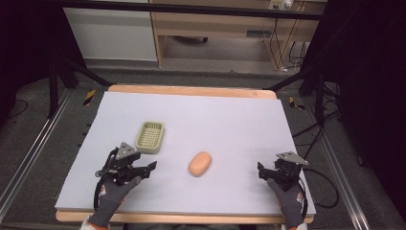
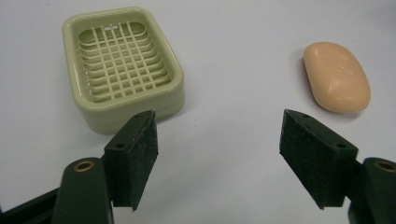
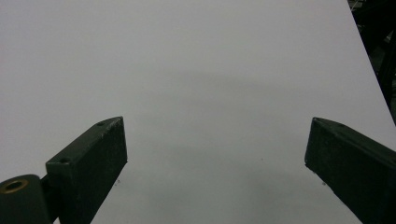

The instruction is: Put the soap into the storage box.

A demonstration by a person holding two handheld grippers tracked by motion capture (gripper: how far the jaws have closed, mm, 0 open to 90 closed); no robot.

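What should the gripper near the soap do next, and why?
Probably the left gripper should ease forward and right toward the soap bar. Its jaws stand open and hold nothing, the soap lies loose on the table, and the soap dish beside it sits empty.

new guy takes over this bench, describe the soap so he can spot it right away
On the white sheet covering the table, look toward the near edge, roughly midway between the left gripper and the right gripper. The soap lies bare there, right of the soap dish. It is a smooth, peach-coloured rounded oval, while the dish is pale green and slotted.
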